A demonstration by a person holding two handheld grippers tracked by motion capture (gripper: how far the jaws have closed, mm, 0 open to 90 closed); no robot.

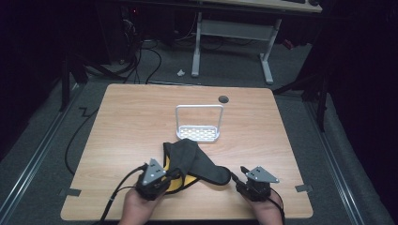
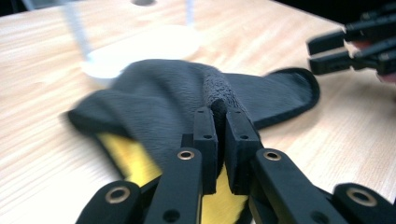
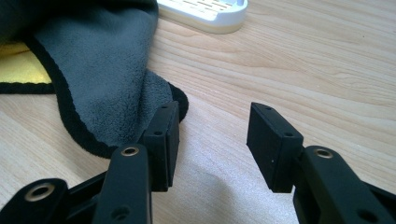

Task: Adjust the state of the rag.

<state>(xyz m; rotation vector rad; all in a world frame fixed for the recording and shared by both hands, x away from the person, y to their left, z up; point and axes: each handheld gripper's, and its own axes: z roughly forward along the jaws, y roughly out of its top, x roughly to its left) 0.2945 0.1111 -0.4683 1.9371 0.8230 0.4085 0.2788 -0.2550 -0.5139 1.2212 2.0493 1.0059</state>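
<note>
Left hand-held gripper (image 2: 221,126) is pinching a raised fold of the cloth (image 1: 190,161), jaws pressed together on the grey fabric. Right hand-held gripper (image 3: 212,140) is standing spread, one jaw touching the cloth's black-edged corner. Cloth, grey with a yellow underside, is lying on the bench (image 1: 131,122) just in front of the white rack (image 1: 199,133)

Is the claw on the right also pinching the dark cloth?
No: in the right gripper view the right claw stands wide open on the bare table, and the cloth corner lies beside one jaw, not between them.
</note>
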